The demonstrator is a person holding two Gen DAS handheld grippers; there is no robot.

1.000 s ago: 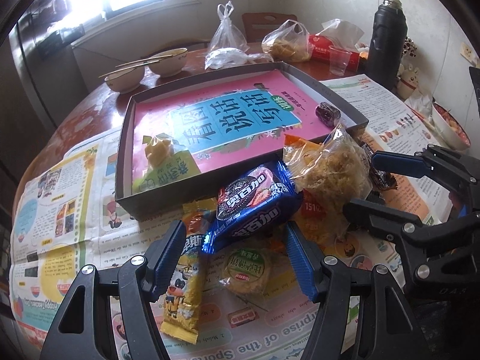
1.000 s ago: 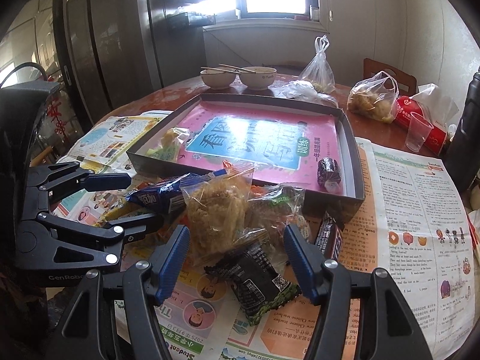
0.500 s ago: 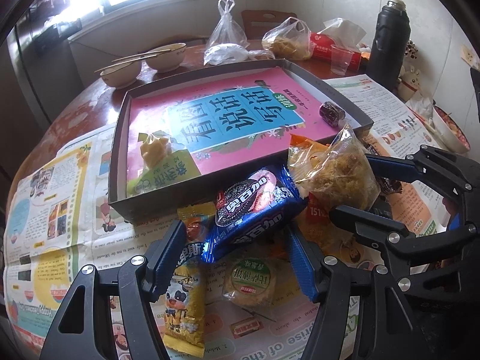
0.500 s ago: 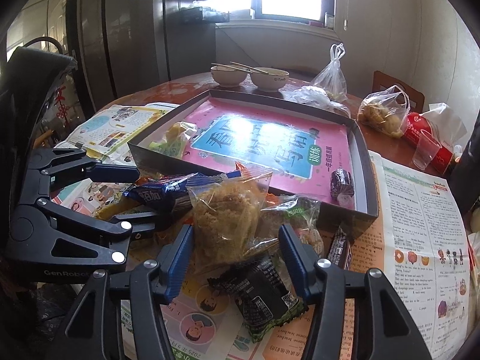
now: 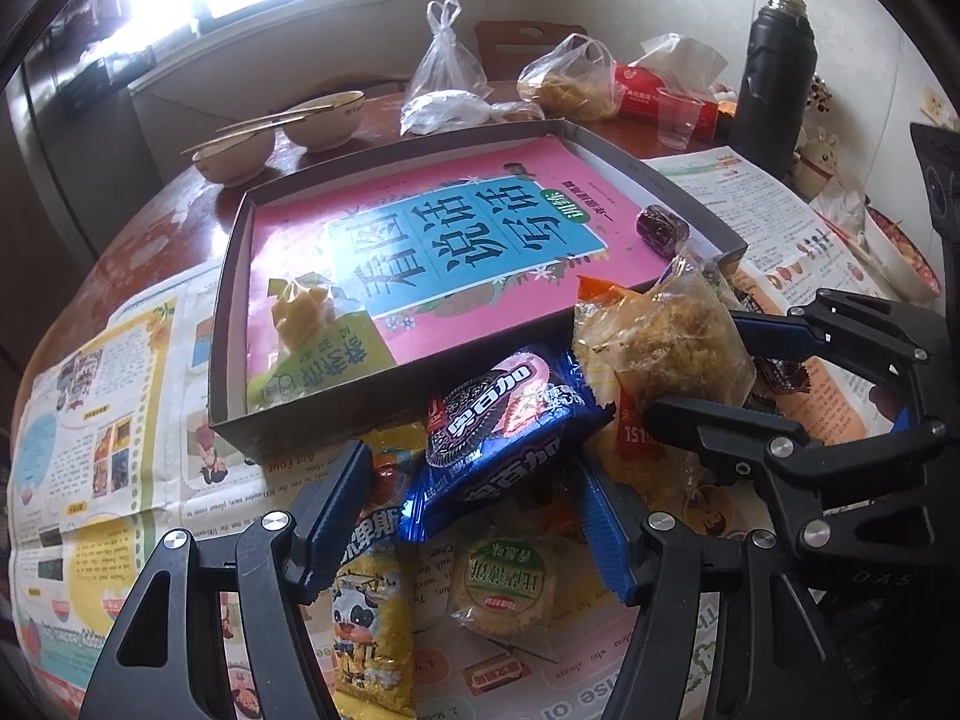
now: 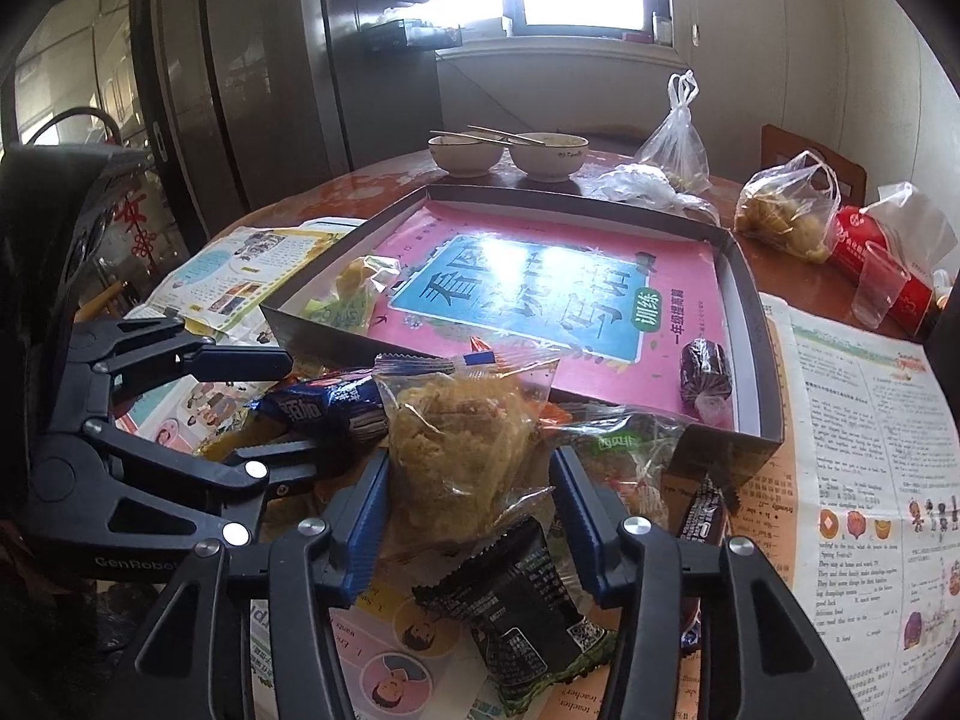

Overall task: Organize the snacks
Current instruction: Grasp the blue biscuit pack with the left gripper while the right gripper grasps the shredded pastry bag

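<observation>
The right gripper (image 6: 471, 507) has its jaws closing around a clear bag of golden pork-floss cake (image 6: 462, 444) on the snack pile in front of the grey tray (image 6: 753, 324), pads not yet pressing. The left gripper (image 5: 474, 516) holds its jaws apart around a blue sandwich-cookie pack (image 5: 504, 426), which leans on the tray's near wall above newspaper (image 5: 90, 420) on the counter.

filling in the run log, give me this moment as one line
right gripper: closing around clear floss-cake packet | left gripper: open around blue cookie pack | box: three snacks inside
</observation>
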